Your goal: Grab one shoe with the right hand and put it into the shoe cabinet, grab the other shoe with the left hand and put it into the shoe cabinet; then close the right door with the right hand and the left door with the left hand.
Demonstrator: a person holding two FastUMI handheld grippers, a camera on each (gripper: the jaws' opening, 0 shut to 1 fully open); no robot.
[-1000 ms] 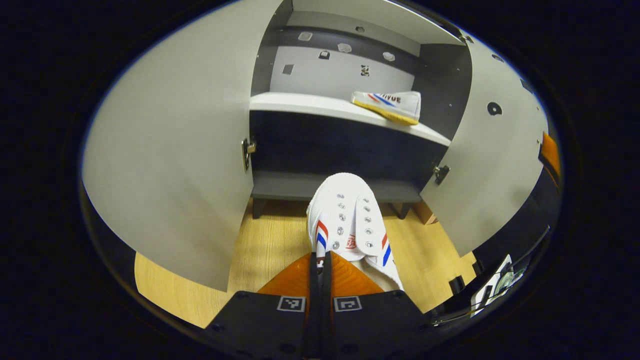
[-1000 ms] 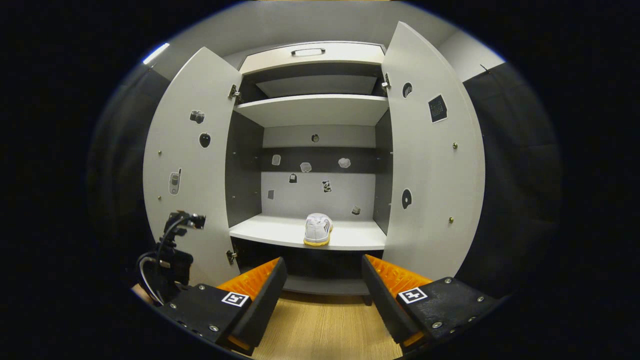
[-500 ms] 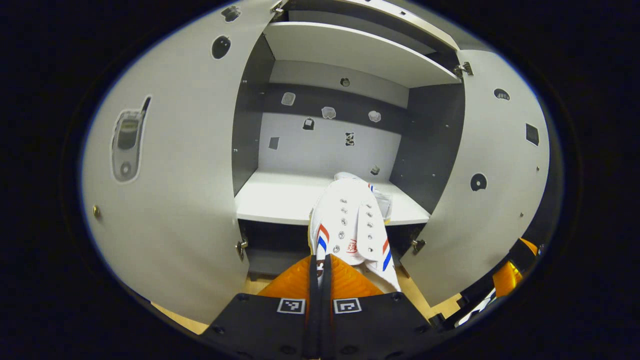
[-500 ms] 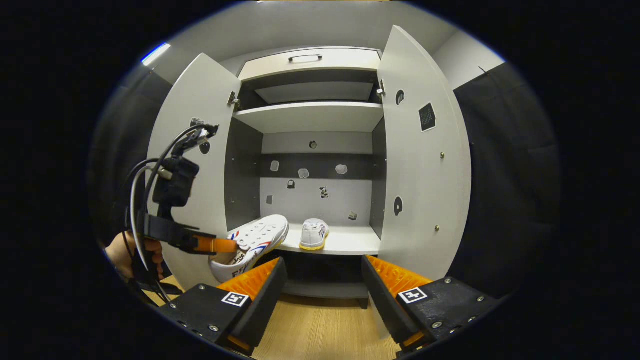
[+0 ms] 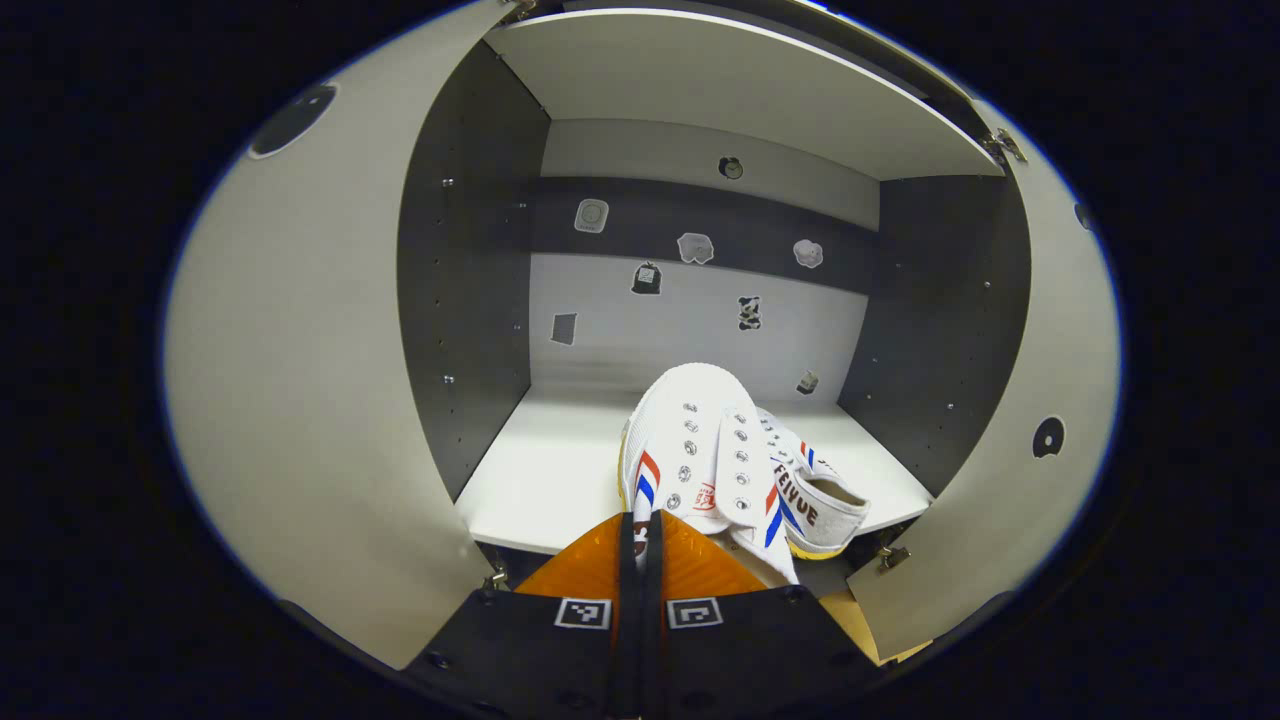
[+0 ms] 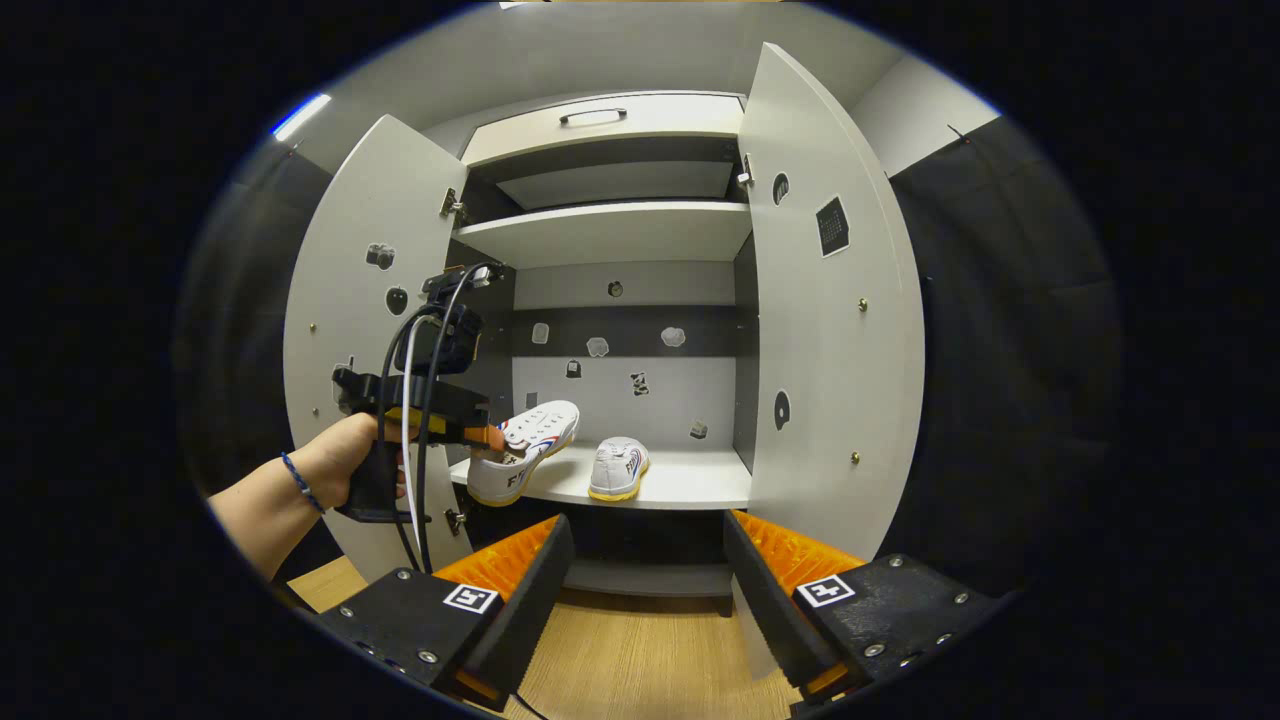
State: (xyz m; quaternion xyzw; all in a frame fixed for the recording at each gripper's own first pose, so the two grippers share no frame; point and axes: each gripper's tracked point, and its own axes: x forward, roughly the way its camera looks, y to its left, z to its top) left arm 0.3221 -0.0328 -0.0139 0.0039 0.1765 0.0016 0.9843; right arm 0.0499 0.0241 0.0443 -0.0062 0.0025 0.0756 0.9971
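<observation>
Nearest in the left gripper view, the left gripper (image 5: pixel 640 535) has its fingers drawn tight together, pinching the heel collar of the second shoe (image 5: pixel 690 450); that shoe points toe-first into the shoe cabinet (image 5: pixel 470 300), its front over the near part of the lower shelf (image 5: pixel 540 480) and its heel not yet past the shelf edge; in the right gripper view it (image 6: pixel 525 450) hangs toe-up above the shelf's left front corner, so I judge it carried, not set down; the right gripper (image 6: pixel 645 560) hangs with its fingers spread wide and nothing between them, low before the cabinet over the wooden floor (image 6: pixel 640 660); just beyond the held shoe, the first shoe (image 5: pixel 815 495) stands on the shelf, heel toward the opening, near the right wall in the left gripper view; by that, the right hand's shoe is stowed and the left hand's is about half delivered; lowering and releasing it is left, then both doors; the left door (image 6: pixel 365 330) and right door (image 6: pixel 830 300) stand wide open; the pair is white canvas, lace-less with empty eyelets, red and blue stripes on the sides, a yellowish sole edge; it looks light and soft, so the collar may fold under a pinch
</observation>
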